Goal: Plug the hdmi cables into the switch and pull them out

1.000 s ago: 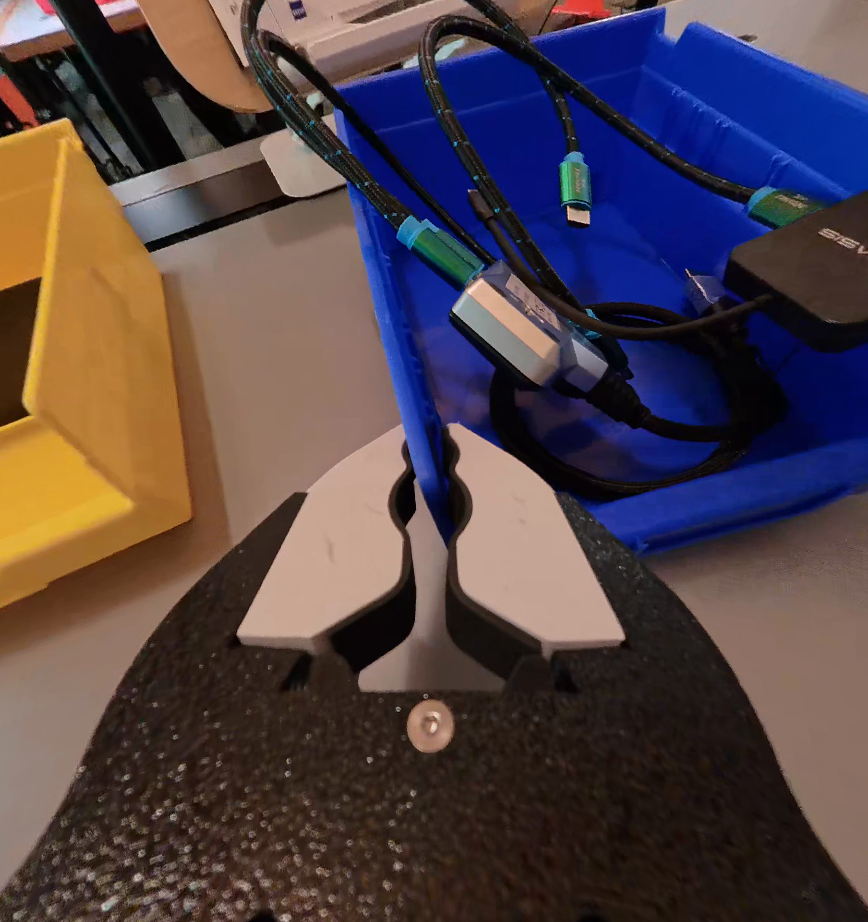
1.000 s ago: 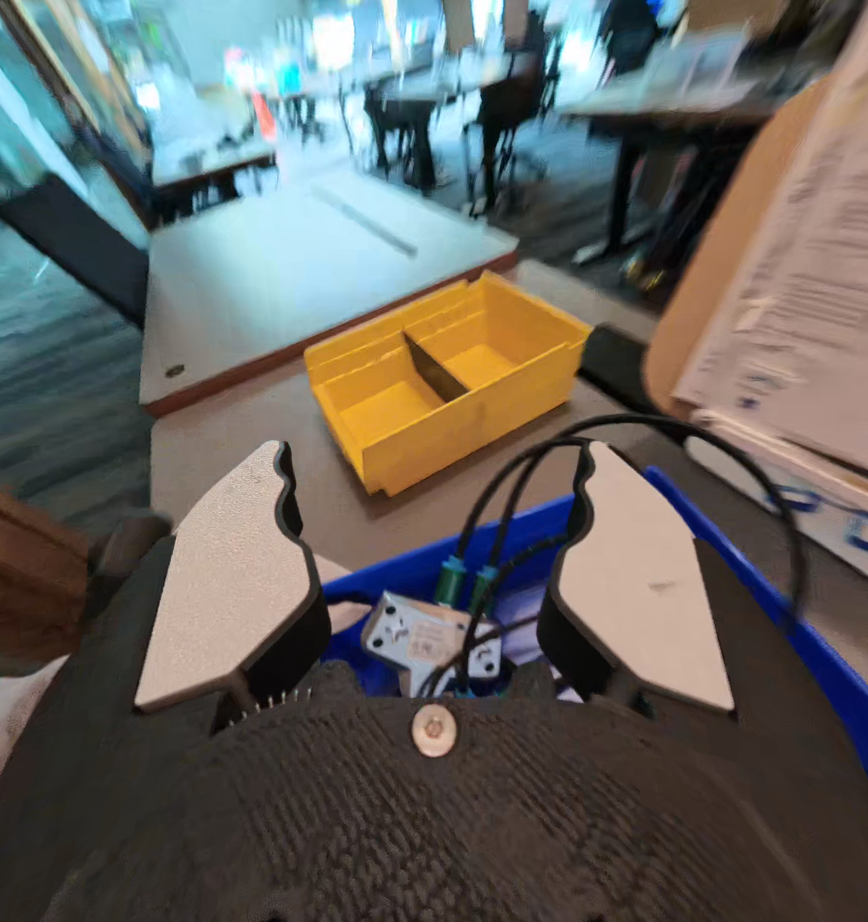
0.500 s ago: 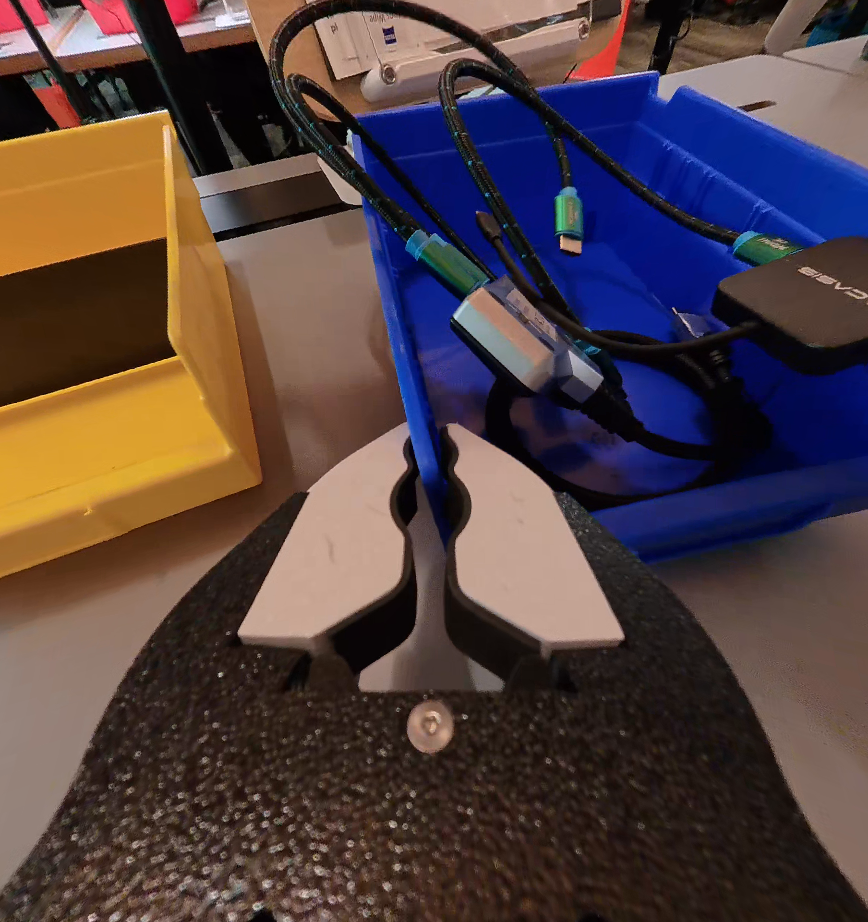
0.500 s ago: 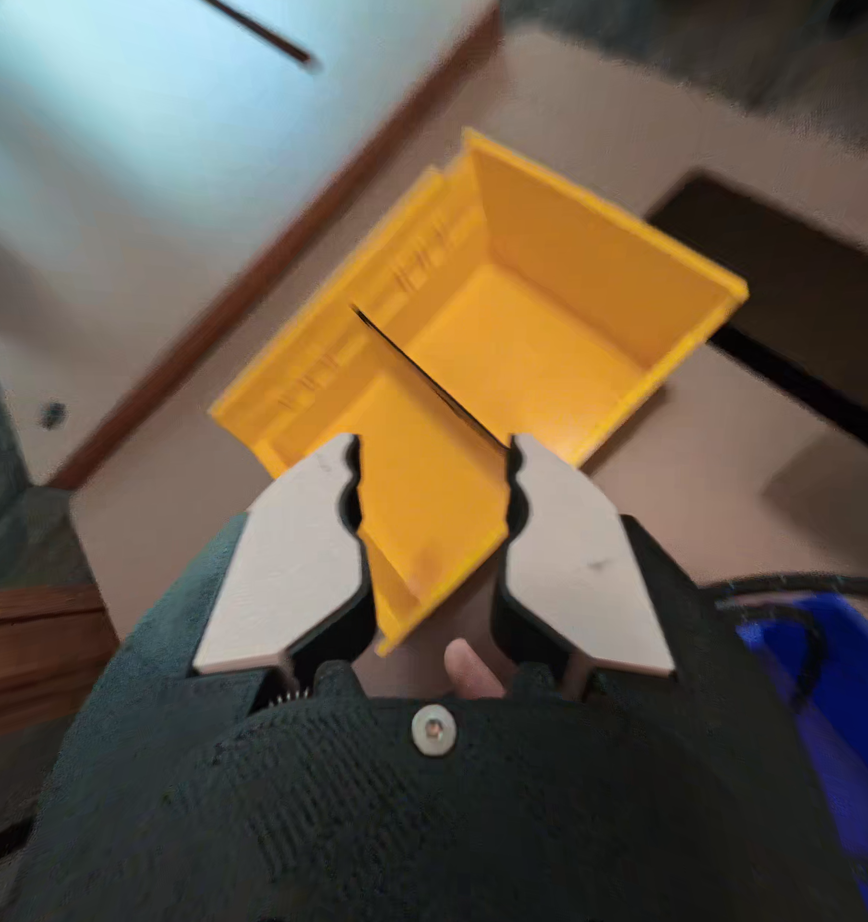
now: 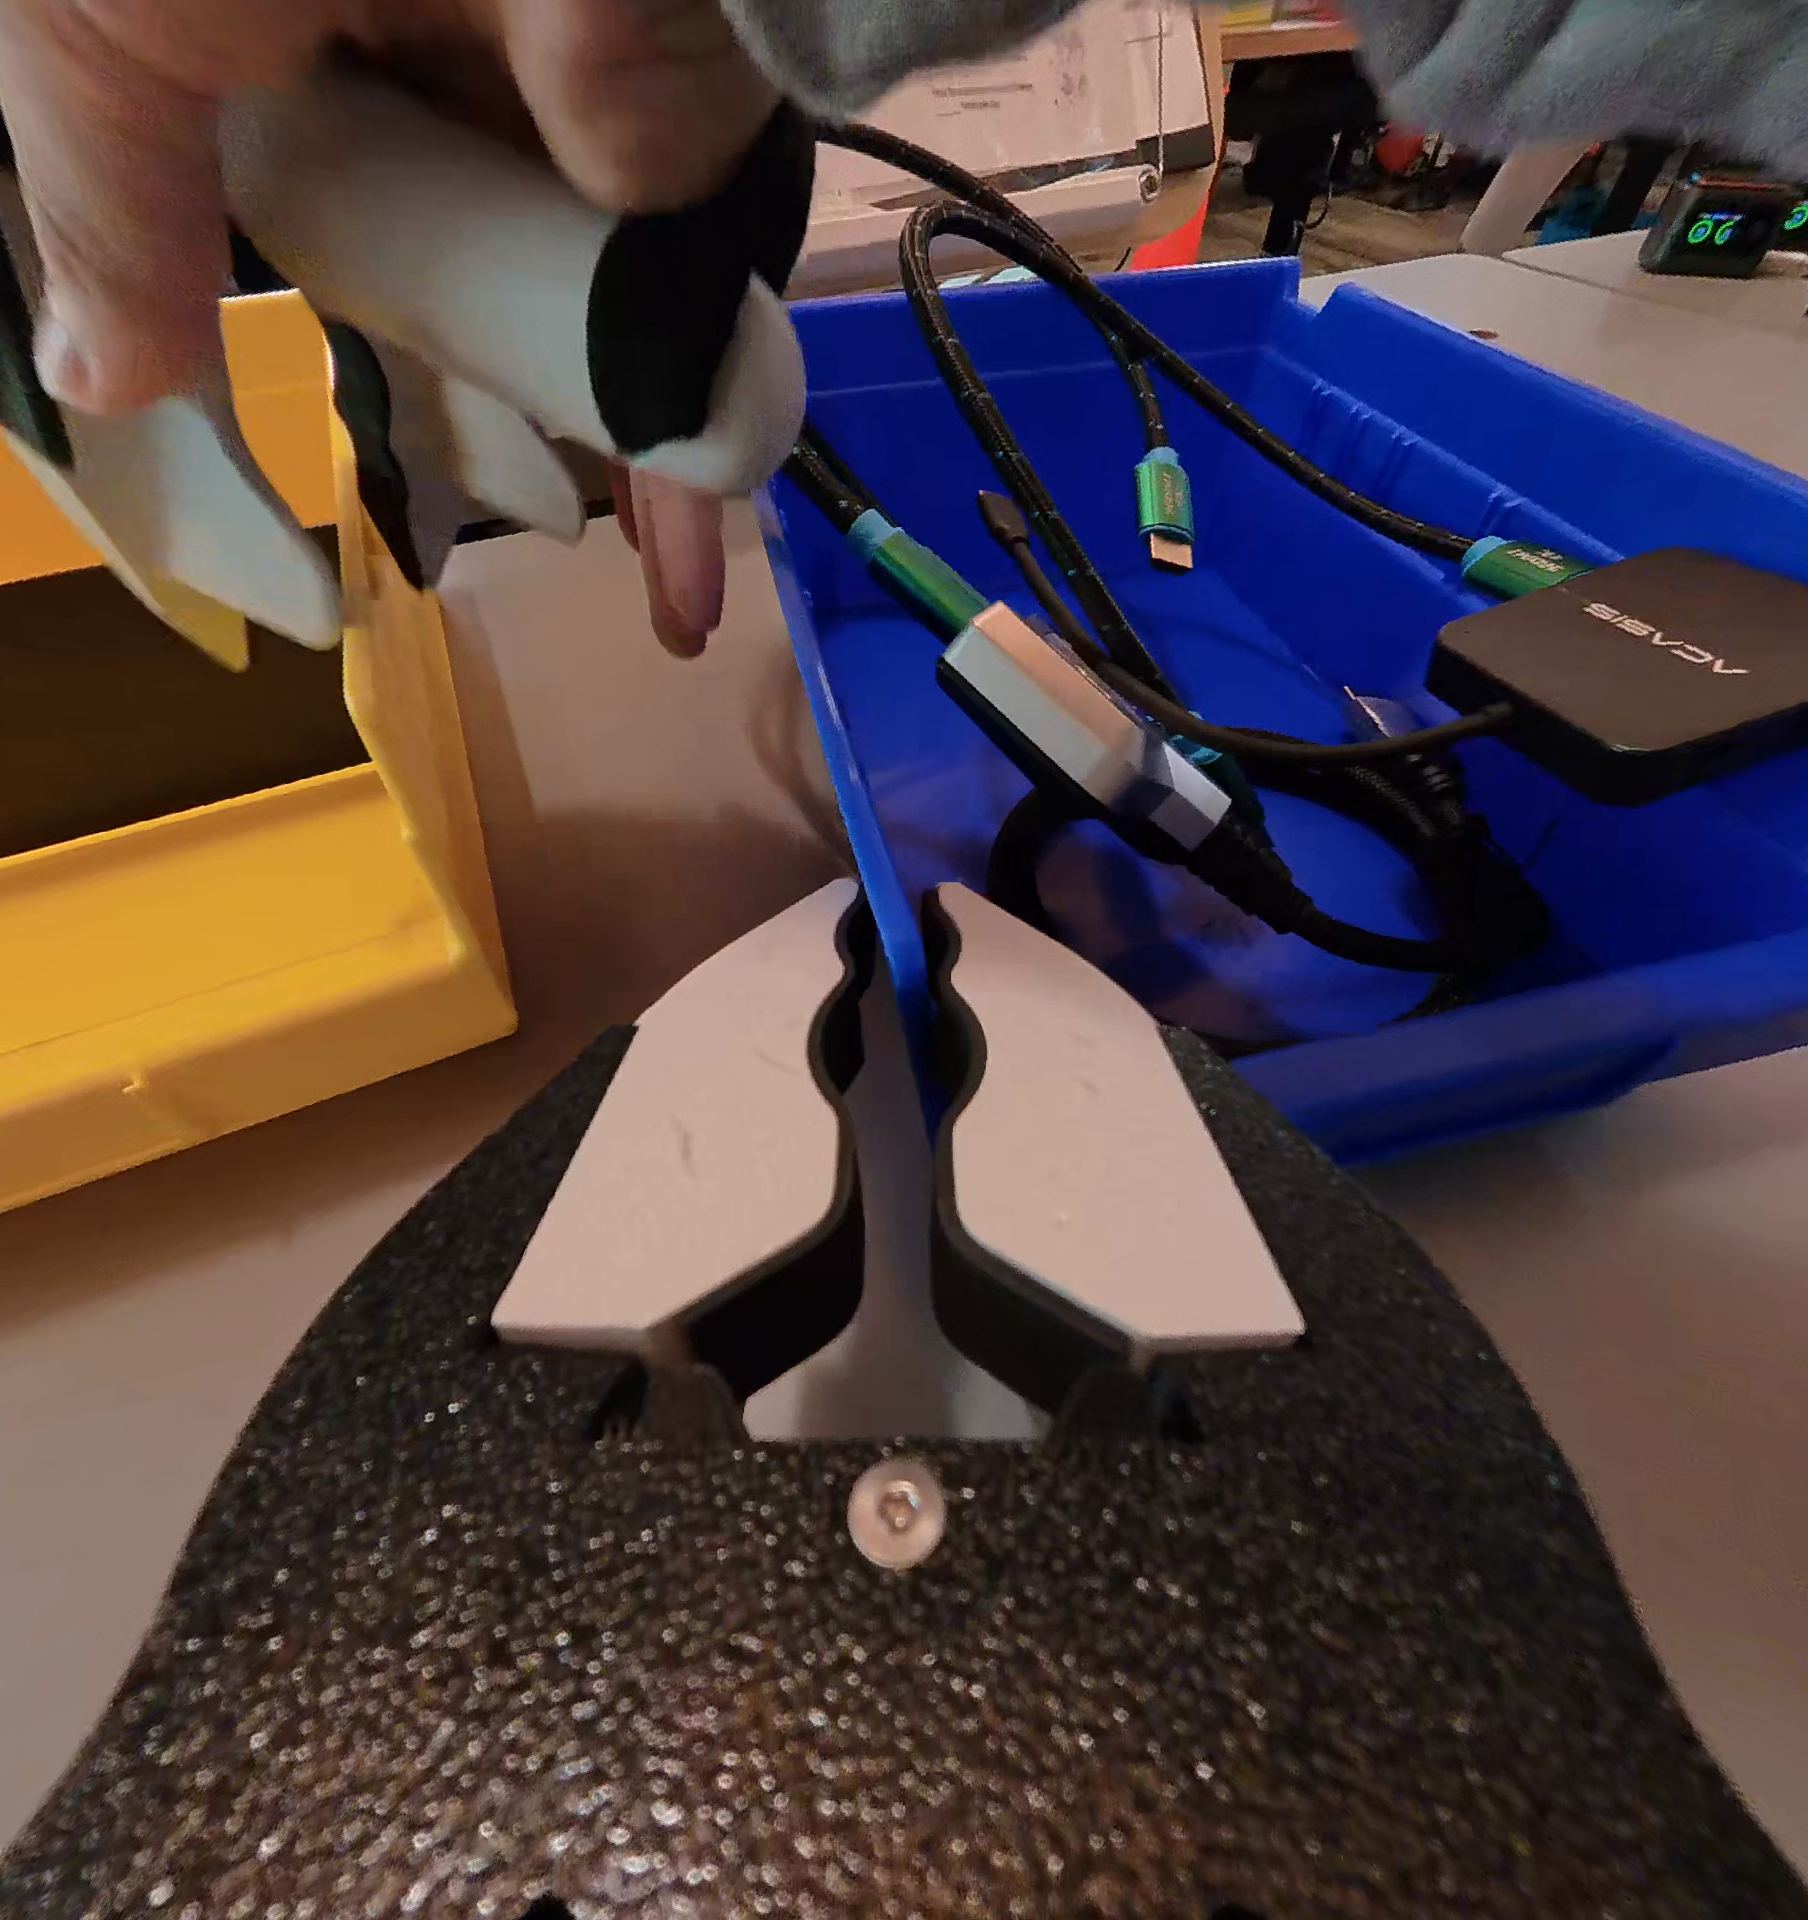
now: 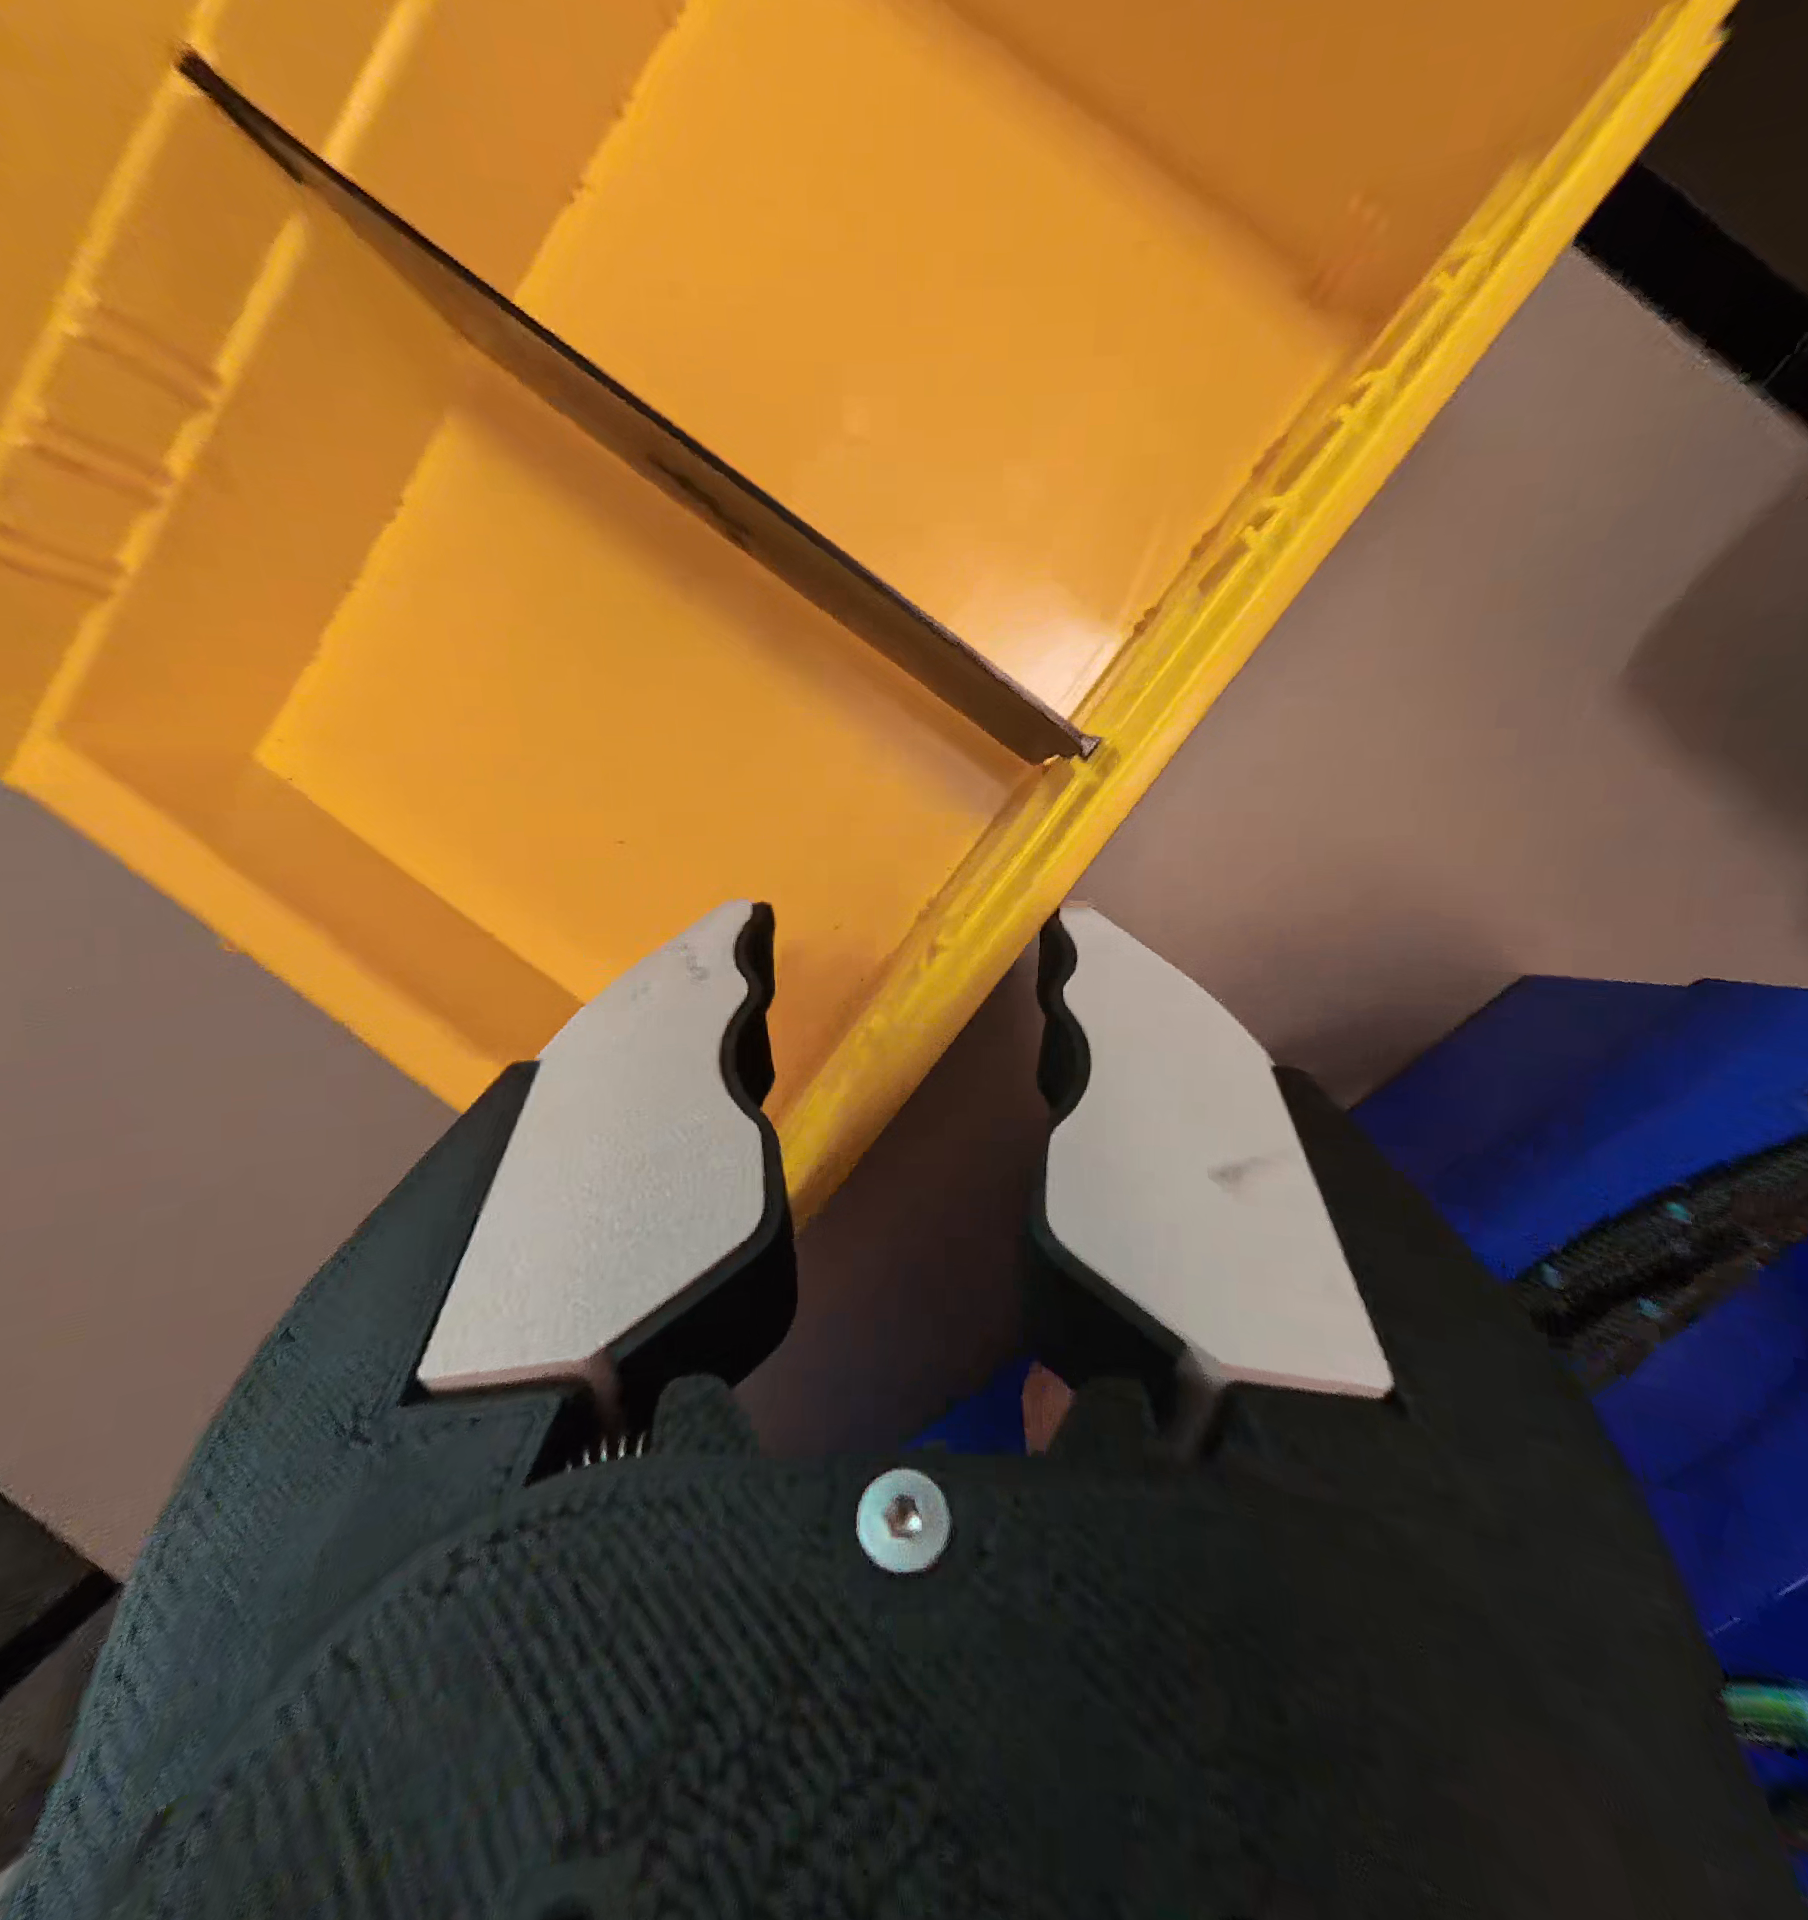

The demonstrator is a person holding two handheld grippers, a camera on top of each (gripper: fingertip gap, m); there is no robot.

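Observation:
A silver HDMI switch [image 5: 1076,727] lies in the blue bin [image 5: 1502,1070] with green-ended braided cables [image 5: 921,577] plugged into it. One loose green HDMI plug [image 5: 1165,509] hangs above the bin floor. A black box [image 5: 1658,665] with a cable lies at the bin's right. My left gripper [image 5: 895,904] is shut on the blue bin's left wall. My right gripper [image 6: 905,925] is open, its fingers either side of the yellow bin's wall [image 6: 993,914]. It also shows in the left wrist view [image 5: 360,551], held by a hand.
The yellow bin [image 5: 204,935] stands left of the blue bin on the grey table [image 5: 619,748]; a black divider [image 6: 619,416] splits it in two. A corner of the blue bin [image 6: 1606,1122] with cable shows at the right. Papers and desks lie behind.
My right gripper has swung from above the blue bin down to the yellow bin and narrowed around its wall. My left gripper stays clamped on the blue bin's wall.

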